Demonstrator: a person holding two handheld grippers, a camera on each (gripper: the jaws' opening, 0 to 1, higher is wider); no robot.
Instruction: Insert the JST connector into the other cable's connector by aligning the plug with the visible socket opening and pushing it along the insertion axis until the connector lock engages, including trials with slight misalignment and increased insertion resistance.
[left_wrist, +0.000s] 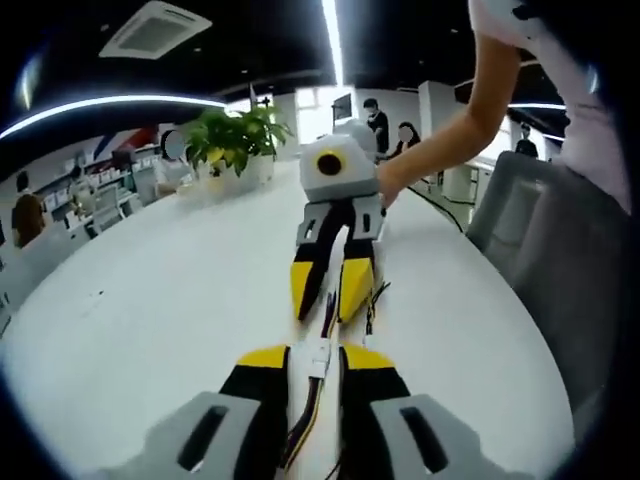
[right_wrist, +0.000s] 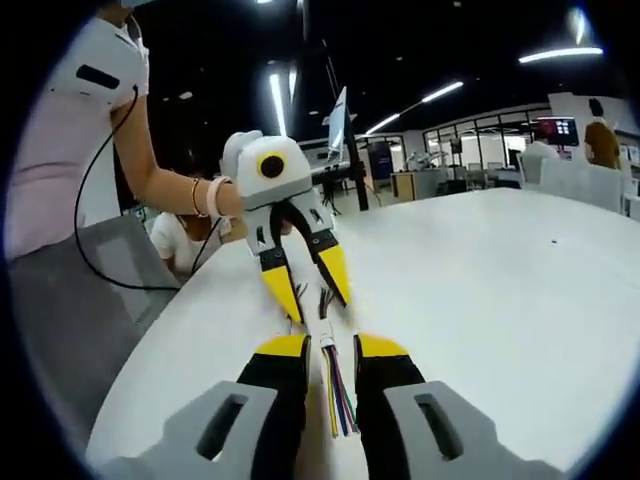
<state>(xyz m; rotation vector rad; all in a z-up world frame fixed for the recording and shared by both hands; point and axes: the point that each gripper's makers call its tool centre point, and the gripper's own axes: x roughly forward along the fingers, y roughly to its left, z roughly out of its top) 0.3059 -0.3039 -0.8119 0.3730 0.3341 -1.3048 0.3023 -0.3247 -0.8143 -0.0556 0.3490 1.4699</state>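
In the left gripper view, the left gripper (left_wrist: 318, 362) stands nearest, its yellow-tipped jaws pressed on a small white connector (left_wrist: 319, 357) whose coloured wires run back between the jaws. Just beyond it, the right gripper (left_wrist: 330, 296) points toward it with its tips close together on a dark cable (left_wrist: 372, 305); what it pinches there is too small to tell. In the right gripper view, the right gripper (right_wrist: 330, 348) pinches a white plug (right_wrist: 326, 342) with a ribbon of coloured wires (right_wrist: 340, 395), and the left gripper (right_wrist: 314, 290) faces it, near but apart. I judge both connectors to be very light, of hard and brittle plastic, with soft thin wires that bend easily and give no support; the hold should be on the plastic housing, not on the wires, and the push straight along the axis. The white table (left_wrist: 150, 320) is broad and bare around them, so there is much room to move; its curved edge lies toward the person (left_wrist: 560, 110). Farther away stand a potted plant (left_wrist: 235, 135) and office desks.
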